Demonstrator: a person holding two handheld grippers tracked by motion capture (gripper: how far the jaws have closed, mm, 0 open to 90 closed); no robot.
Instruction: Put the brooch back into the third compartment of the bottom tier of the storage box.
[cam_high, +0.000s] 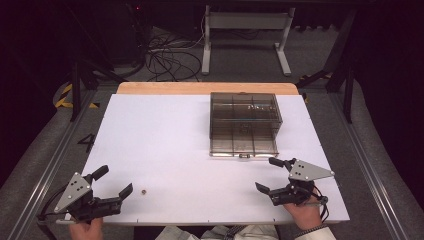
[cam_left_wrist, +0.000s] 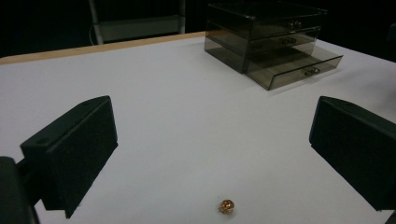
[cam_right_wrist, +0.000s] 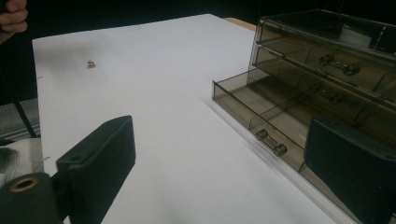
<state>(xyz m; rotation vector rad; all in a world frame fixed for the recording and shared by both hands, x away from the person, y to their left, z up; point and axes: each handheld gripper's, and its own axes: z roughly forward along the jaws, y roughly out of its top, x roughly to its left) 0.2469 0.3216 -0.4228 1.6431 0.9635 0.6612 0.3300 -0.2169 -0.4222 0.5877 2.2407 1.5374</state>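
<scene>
On the table (cam_high: 165, 130): one gold bead (cam_high: 143, 191), one three-drawer organizer (cam_high: 244, 124), two gaping hand-held grippers.

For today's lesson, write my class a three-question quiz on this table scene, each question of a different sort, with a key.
1. True or false: the bottom drawer of the smoky clear drawer box is pulled out.
2. Which gripper is nearer the small gold bead on the white table? A) the left gripper B) the right gripper
3. Fill in: the jaws of both grippers stand ____, with nothing between them.

Key
1. True: in both gripper views the lowest drawer juts out past the two above it.
2. A: in the high view the bead lies just beside the left gripper's jaw tips.
3. Open.
</scene>
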